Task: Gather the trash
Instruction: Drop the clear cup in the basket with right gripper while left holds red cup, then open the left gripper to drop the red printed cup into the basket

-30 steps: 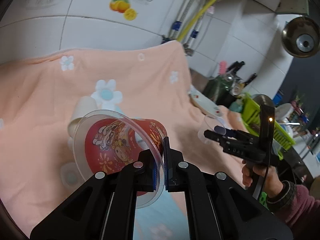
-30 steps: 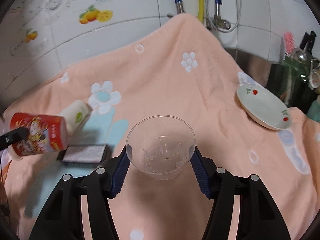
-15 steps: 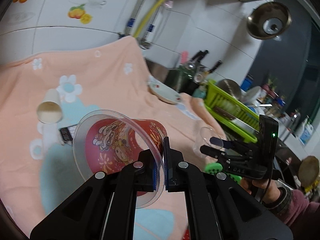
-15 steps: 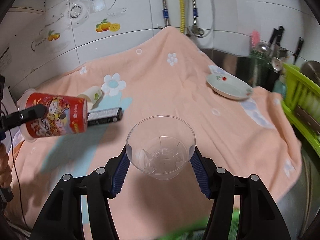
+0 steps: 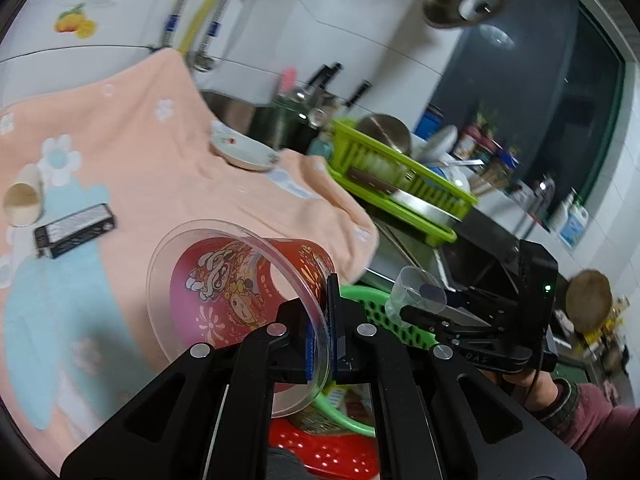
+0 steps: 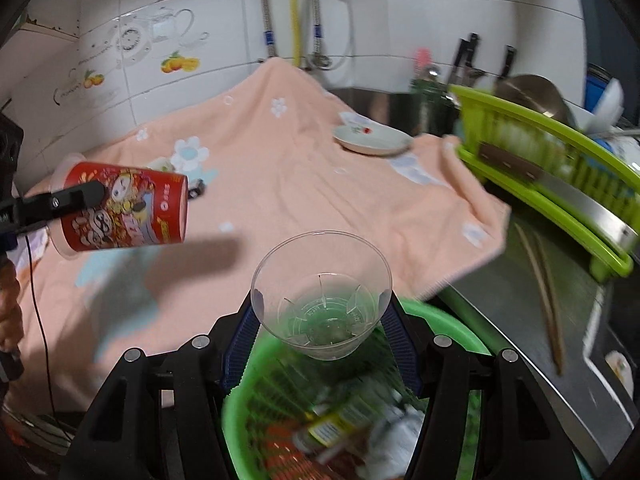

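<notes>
Both our grippers have swung off the cloth [image 6: 304, 184] toward its near right edge, where a green basket [image 6: 448, 320] now shows below. Our left gripper [image 5: 320, 322] pinches the clear lid rim of the red tub [image 5: 240, 292], jaws pressed together. Our right gripper [image 6: 320, 320] clamps the clear cup [image 6: 320, 292] above the basket, which holds blurred trash.
</notes>
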`<state>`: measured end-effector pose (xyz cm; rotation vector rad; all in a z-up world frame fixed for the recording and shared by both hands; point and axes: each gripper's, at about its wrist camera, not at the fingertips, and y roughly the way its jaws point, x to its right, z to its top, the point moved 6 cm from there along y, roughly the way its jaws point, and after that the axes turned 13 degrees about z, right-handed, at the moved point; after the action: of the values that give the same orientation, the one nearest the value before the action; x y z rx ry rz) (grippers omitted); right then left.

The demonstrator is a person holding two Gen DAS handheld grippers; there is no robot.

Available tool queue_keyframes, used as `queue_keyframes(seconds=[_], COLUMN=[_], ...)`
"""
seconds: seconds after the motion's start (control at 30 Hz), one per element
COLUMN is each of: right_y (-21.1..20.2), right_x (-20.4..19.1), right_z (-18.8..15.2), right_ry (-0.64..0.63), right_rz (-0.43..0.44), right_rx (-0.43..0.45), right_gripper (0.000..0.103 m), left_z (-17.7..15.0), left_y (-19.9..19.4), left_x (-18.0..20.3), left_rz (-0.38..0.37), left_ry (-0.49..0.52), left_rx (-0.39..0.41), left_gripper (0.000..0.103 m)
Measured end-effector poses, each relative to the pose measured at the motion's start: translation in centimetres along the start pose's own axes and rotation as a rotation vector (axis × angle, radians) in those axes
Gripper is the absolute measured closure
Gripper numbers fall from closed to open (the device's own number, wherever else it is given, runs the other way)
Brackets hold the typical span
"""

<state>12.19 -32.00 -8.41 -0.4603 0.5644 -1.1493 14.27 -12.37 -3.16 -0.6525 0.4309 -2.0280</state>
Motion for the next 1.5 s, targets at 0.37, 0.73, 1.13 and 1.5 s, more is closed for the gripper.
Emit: queue_keyframes(seconds=[0.37,0.73,1.13,1.5], right_y=[-3.4,-4.8,-5.1,-5.1], right_x=[4.0,5.3,5.6,5.4], right_z=[-5.2,-6.0,-6.5,-6.3], right_ry=[0.096,0.126,0.145,0.154], right_rz=[-0.065,-0.071,-0.053,-0.045], right_rx=[-0.024,0.005,0.022,0.029], right_gripper=[0.043,0.035,0.032,0.032], left_z=[-3.1,-4.9,-7.3,-7.7], left_y=[3.1,6.0,8.4,8.2], left_x=[6.5,8.8,10.3,10.3], left_rz=[-0.076,-0.073,-0.049,-0.048], left_ry=[0.095,0.146,0.215,0.225], left_rx=[-0.093,-0.180,-0.280,-0.285], left_gripper=[0.099,0.098,0.094,0.063])
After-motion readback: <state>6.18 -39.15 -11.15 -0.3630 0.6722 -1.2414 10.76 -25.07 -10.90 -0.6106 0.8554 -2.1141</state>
